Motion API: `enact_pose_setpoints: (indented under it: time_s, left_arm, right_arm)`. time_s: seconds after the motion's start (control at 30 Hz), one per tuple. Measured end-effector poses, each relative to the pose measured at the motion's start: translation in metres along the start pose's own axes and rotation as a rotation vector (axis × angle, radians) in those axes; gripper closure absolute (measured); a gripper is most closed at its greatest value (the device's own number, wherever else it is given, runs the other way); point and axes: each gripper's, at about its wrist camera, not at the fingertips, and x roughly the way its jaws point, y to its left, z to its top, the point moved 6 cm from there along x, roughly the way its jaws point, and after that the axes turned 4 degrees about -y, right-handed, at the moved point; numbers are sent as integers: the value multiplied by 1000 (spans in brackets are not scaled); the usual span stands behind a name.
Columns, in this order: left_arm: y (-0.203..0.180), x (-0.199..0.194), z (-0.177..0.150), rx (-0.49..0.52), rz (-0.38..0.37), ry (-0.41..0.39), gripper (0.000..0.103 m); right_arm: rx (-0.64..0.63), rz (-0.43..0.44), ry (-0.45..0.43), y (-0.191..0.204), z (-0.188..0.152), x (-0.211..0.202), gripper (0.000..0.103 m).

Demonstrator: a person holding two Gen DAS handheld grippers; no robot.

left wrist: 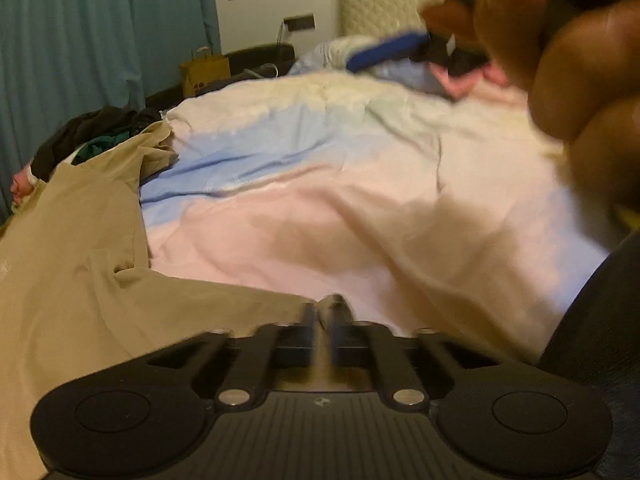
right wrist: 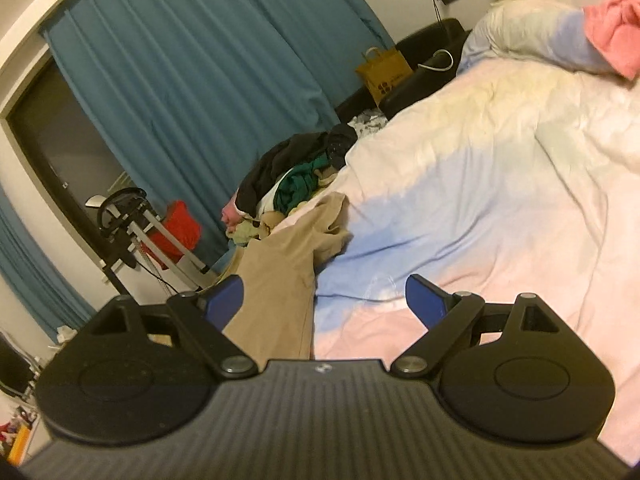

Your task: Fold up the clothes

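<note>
A tan garment (left wrist: 80, 240) lies spread on the left side of the bed; it also shows in the right wrist view (right wrist: 280, 280). My left gripper (left wrist: 326, 312) is shut on a corner of the tan garment, low over the pastel duvet (left wrist: 340, 184). My right gripper (right wrist: 324, 300) is open and empty, held above the garment's edge and the duvet (right wrist: 500, 180). In the left wrist view the right gripper's blue finger (left wrist: 384, 50) and the hand holding it show at the upper right.
A heap of dark, green and pink clothes (right wrist: 296, 176) lies at the bed's far-left edge, also in the left wrist view (left wrist: 92, 136). A pink item (right wrist: 612, 36) rests near the pillows. Blue curtains (right wrist: 192, 80), a paper bag (right wrist: 384, 70) and a red object (right wrist: 182, 228) stand beyond.
</note>
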Motion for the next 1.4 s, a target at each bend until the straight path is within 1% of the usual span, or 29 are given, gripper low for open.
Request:
enact_pose_setpoints:
  time_s: [0.1, 0.2, 0.3, 0.33, 0.37, 0.4, 0.43, 0.47, 0.5, 0.53, 0.57, 0.63, 0.7, 0.73, 0.83, 0.9, 0.97, 1.07, 1.17, 1.23, 1.33, 1.4]
  left_arm:
    - [-4, -18, 7, -21, -83, -54, 99]
    - [-17, -23, 7, -15, -141, -49, 99]
    - [-17, -12, 2, -48, -166, 2, 99]
    - [-14, -12, 2, -65, -156, 4, 98]
    - [-11, -13, 3, -82, -145, 4, 94]
    - [-7, -13, 3, -100, -133, 4, 89]
    - [-4, -14, 3, -118, -121, 4, 70]
    - [-1, -17, 5, -129, -95, 2, 46]
    - [4, -23, 7, -146, -67, -11, 37]
    - [7, -29, 10, -163, -51, -26, 25]
    - [13, -37, 13, -189, -40, -39, 17]
    - [26, -47, 18, -241, -13, -38, 15]
    - [44, -55, 18, -307, 20, -1, 14]
    - [52, -59, 17, -324, 30, 19, 14]
    - [86, -82, 17, -360, 107, 30, 14]
    - [112, -103, 21, -376, 192, 10, 14]
    - [136, -126, 26, -388, 282, -19, 11]
    - [165, -163, 32, -443, 373, -78, 7]
    - [186, -198, 28, -533, 451, -137, 4]
    - [196, -215, 20, -594, 488, -181, 3]
    - [211, -232, 8, -685, 542, -188, 3]
    - [221, -241, 3, -721, 566, -188, 3]
  right_arm:
    - [51, 23, -22, -4, 2, -3, 14]
    - [80, 44, -40, -5, 4, -5, 14]
    - [71, 49, -44, -4, 4, -8, 14]
    - [64, 48, -41, -3, 3, -8, 14]
    - [58, 46, -38, -2, 2, -9, 14]
    - [52, 45, -35, -2, 2, -9, 14]
    - [48, 46, -33, -1, 1, -9, 14]
    - [46, 50, -31, 0, 1, -10, 14]
    - [42, 55, -31, 1, 1, -10, 14]
    - [35, 58, -31, 2, 0, -11, 14]
    - [26, 61, -33, 4, 0, -12, 14]
    - [13, 73, -41, 8, 1, -15, 14]
    - [0, 90, -53, 12, 1, -19, 14]
    - [-10, 97, -61, 14, 2, -21, 14]
    - [-57, 108, -85, 22, 3, -27, 14]
    - [-77, 123, -93, 26, 3, -29, 14]
    - [-85, 136, -91, 30, 1, -29, 14]
    - [-81, 149, -70, 35, -3, -23, 14]
    - [-53, 179, -34, 43, -12, -13, 13]
    - [-50, 209, -8, 54, -18, -1, 13]
    - [-62, 226, 18, 71, -26, 21, 13]
    - [-70, 232, 36, 81, -32, 36, 13]
